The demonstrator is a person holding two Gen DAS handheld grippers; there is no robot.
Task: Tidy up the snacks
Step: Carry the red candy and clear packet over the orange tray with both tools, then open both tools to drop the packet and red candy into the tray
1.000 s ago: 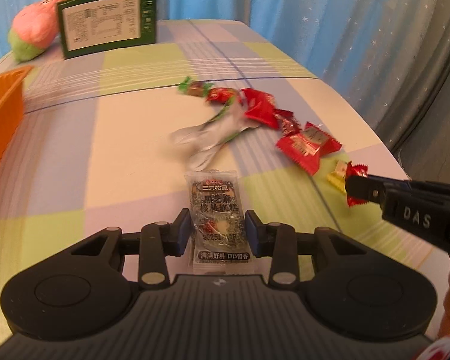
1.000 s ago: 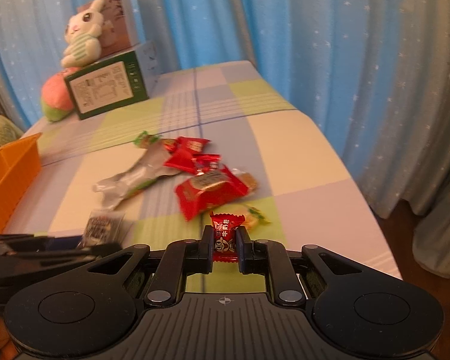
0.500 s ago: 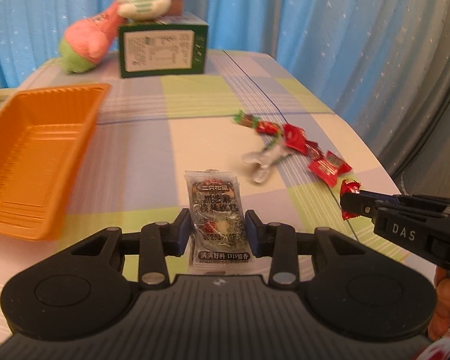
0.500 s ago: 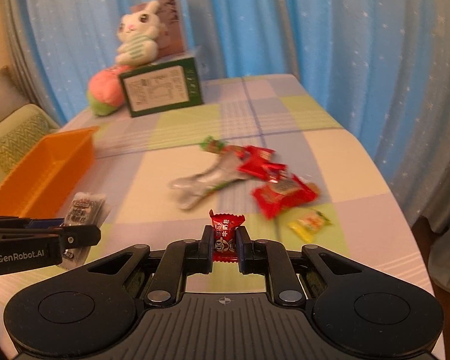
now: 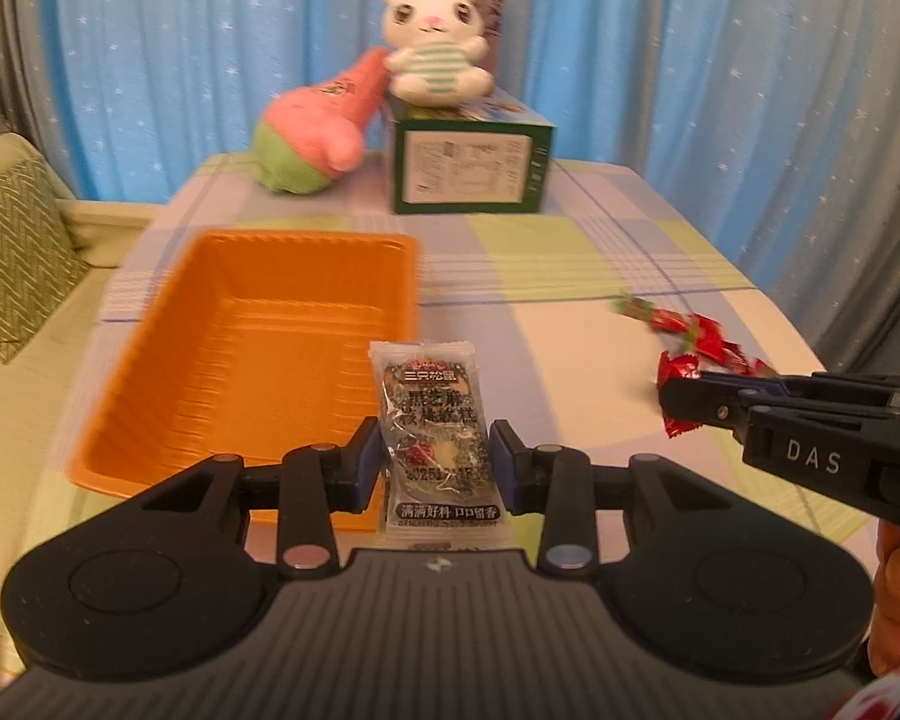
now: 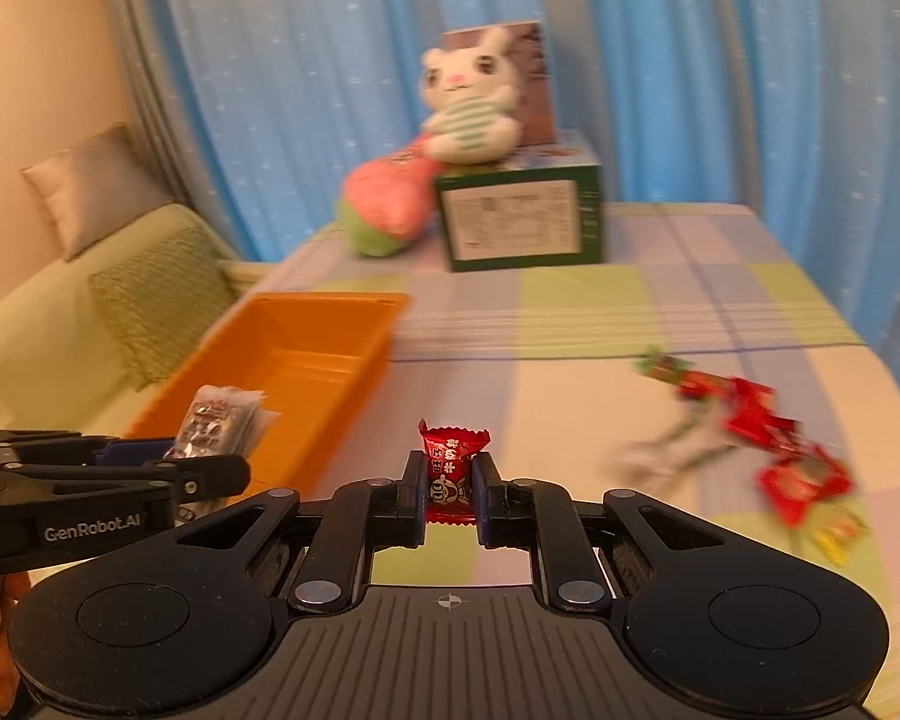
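Checked table (image 5: 570, 252), grey packet (image 5: 435, 420) between left gripper (image 5: 437, 468) pads

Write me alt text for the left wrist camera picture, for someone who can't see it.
The left gripper holds a clear snack packet between its fingers, in front of an empty orange tray on a checked tablecloth. At right, the right gripper grips a red candy, with more red sweets on the cloth behind it. A plush rabbit sits on a green box before blue curtains.
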